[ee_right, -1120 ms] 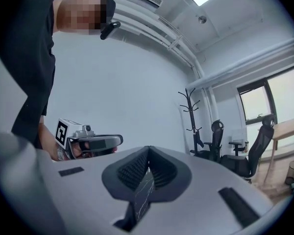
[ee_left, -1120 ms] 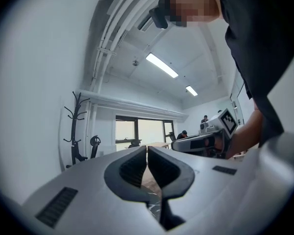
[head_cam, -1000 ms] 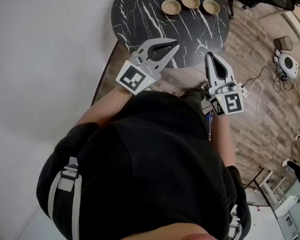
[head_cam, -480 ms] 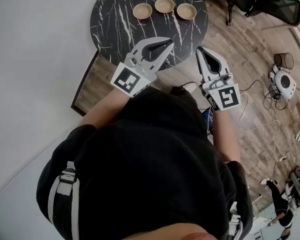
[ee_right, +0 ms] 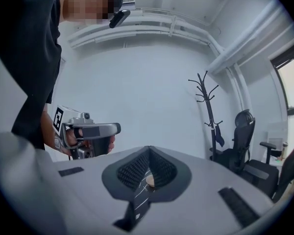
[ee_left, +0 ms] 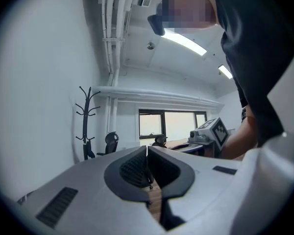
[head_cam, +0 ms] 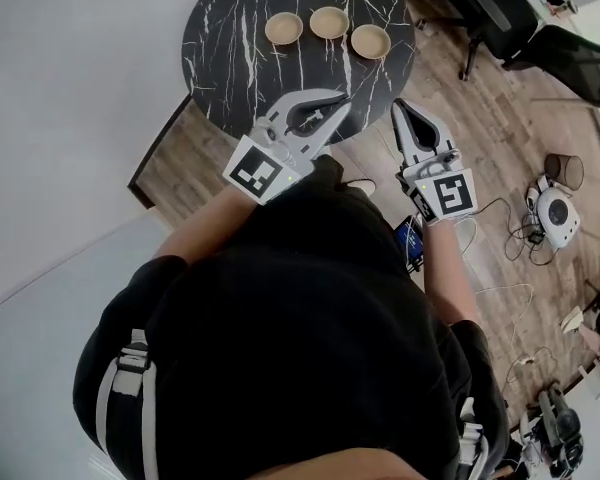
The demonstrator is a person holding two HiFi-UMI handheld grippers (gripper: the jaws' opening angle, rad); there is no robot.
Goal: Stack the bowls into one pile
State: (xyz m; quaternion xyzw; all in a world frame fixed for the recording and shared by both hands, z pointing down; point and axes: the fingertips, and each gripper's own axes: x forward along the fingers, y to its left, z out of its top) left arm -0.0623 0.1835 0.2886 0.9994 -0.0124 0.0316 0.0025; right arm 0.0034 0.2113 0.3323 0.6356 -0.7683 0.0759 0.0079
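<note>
Bowls (head_cam: pixel 329 22), three in a sideways row, are set apart on the desk (head_cam: pixel 220 58), ahead of the left hand-held gripper (head_cam: pixel 335 100) and right hand-held gripper (head_cam: pixel 402 111), both closed and empty; neither is judged nearer.

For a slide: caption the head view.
Left gripper and right gripper shut, person facing three unstacked bowls on a black marble table.
</note>
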